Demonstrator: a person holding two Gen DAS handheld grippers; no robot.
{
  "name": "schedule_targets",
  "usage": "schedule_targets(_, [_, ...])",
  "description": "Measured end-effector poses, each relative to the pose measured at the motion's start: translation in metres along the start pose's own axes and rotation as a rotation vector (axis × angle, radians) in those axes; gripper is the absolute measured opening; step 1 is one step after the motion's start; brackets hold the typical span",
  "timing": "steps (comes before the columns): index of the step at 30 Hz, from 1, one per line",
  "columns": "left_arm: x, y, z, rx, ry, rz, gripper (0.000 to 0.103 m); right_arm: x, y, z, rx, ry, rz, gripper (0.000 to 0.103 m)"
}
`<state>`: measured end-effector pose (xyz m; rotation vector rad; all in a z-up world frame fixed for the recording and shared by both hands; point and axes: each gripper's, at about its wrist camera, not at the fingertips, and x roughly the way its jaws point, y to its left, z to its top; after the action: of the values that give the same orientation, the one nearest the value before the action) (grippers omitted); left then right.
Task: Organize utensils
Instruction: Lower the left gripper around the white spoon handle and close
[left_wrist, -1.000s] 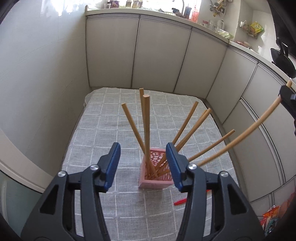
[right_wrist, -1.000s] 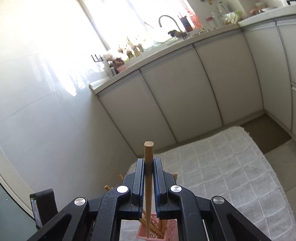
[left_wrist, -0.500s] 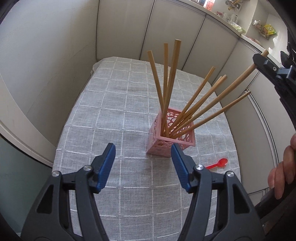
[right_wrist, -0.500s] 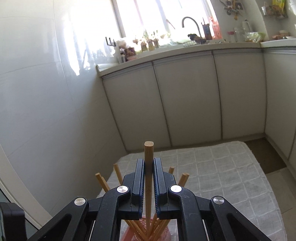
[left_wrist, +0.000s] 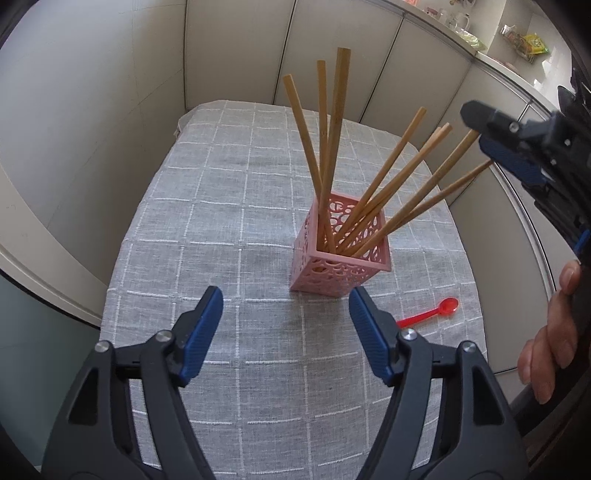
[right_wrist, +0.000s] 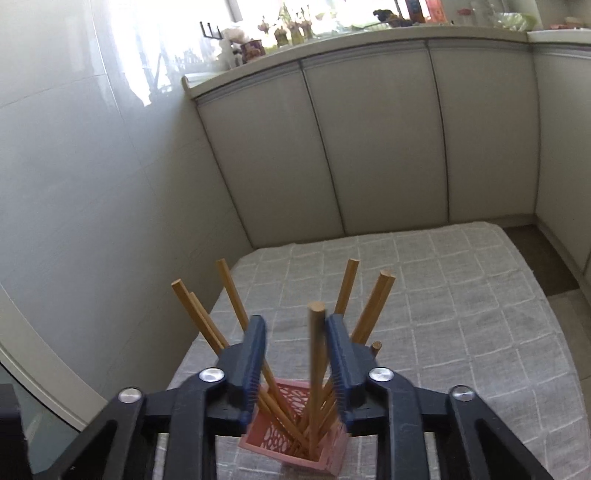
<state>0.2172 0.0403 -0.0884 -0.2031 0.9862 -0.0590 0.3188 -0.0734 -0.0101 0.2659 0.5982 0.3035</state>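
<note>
**Chopstick let go into the pink holder**

The tabletop (left_wrist: 207, 229) under its grey checked cloth fills most of what I see, with pale cabinet doors (right_wrist: 369, 147) around its far side.

My left tool (left_wrist: 286, 325) hangs over the near part of the cloth, its blue pads wide apart with nothing between them; its jaws have just been opening.

My right tool (right_wrist: 295, 354) sits above the holder, and my hand (left_wrist: 550, 339) on its grip shows at the right edge of the left view. Its jaws have just been opening, and the pads now stand apart. One chopstick (right_wrist: 316, 369) rises between them, close against the right pad and clear of the left one. I cannot tell whether it touches the right pad.

The pink holder (left_wrist: 332, 273), a square cup with cut-out walls, stands upright near the middle of the cloth. The other chopsticks (left_wrist: 334, 147) stand in it, fanned out and leaning against its rim.

A small red spoon (left_wrist: 430, 314) lies flat on the cloth just beside the holder, apart from it, on the side of my right hand.
</note>
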Motion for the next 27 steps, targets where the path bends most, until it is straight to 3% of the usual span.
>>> schedule_targets(4, [0.002, -0.006, -0.006, 0.032, 0.028, -0.01, 0.077, -0.027, -0.011, 0.004, 0.03, 0.022, 0.008, 0.051])
schedule_targets(11, [0.015, -0.028, -0.033, 0.132, 0.115, -0.022, 0.077, -0.067, -0.049, -0.009, 0.072, 0.143, -0.012, 0.067])
schedule_targets(14, [0.02, -0.047, -0.05, 0.212, 0.146, -0.016, 0.077, -0.072, -0.063, -0.022, 0.054, 0.23, -0.064, 0.073])
schedule_targets(27, [0.043, -0.118, -0.137, 0.556, 0.37, -0.098, 0.077, -0.071, -0.123, -0.1, 0.042, 0.604, -0.237, 0.075])
